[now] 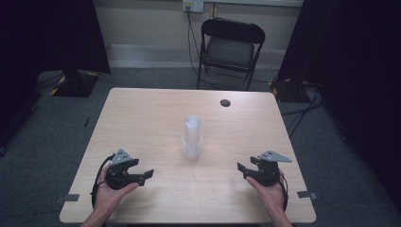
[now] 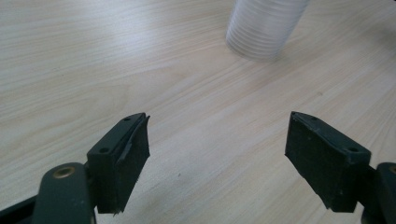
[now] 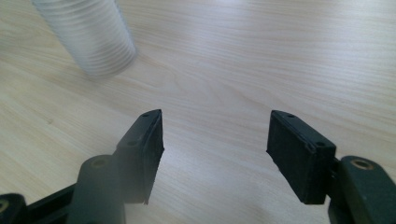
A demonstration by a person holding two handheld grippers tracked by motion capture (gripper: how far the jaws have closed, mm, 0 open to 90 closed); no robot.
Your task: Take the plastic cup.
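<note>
Clear plastic cups (image 1: 192,137) stand stacked mid-table (image 1: 142,113), untouched. My left gripper (image 1: 147,174) and right gripper (image 1: 241,168) both sit spread and empty, well apart from them. Everything's left to do.

Black folding chair (image 1: 231,47) against pale wall (image 1: 142,23), grey carpet (image 1: 56,123), dark curtains (image 1: 52,33) either side.

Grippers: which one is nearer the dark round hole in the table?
The right gripper: the hole lies right of the cup stack, farther from the left gripper.
</note>
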